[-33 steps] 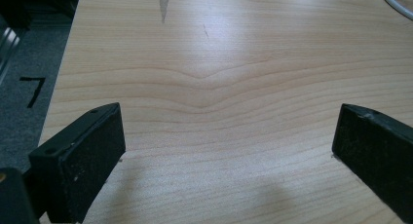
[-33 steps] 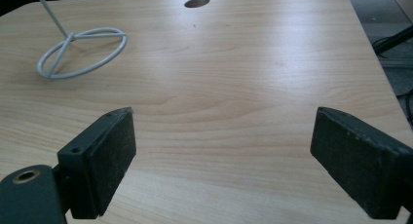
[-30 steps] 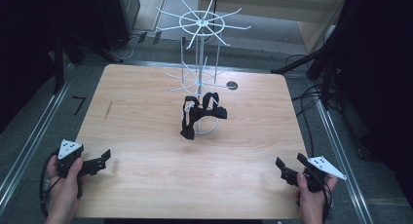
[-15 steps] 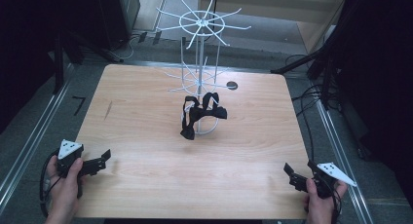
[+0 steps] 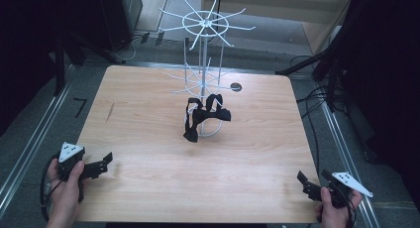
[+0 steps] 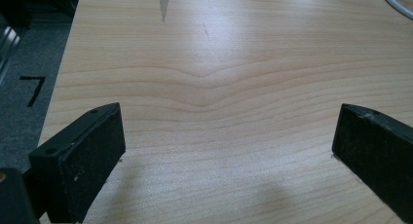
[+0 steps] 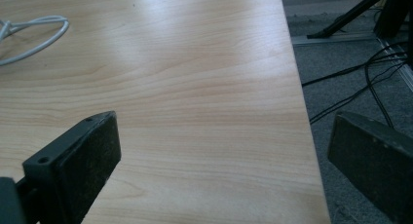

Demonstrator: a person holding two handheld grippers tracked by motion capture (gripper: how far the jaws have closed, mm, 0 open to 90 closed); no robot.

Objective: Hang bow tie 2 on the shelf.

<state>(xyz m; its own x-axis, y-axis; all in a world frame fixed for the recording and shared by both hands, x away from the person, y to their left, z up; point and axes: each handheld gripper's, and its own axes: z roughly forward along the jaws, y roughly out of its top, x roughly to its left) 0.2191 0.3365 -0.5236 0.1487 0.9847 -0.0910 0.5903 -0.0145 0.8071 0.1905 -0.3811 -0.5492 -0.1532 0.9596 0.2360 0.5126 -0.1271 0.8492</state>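
While the left gripper (image 5: 101,163) rests at the near left corner of the wooden table (image 5: 148,129), its jaws stand wide apart with bare wood between them. Well ahead of it, at the table's middle, a white wire rack (image 5: 202,64) stands upright, and a black strap bundle (image 5: 203,116) hangs at its foot. Far right of the rack, the right gripper (image 5: 312,182) sits at the near right corner, jaws spread, nothing held. Grey floor (image 5: 341,124) with cables (image 5: 312,96) surrounds the table.
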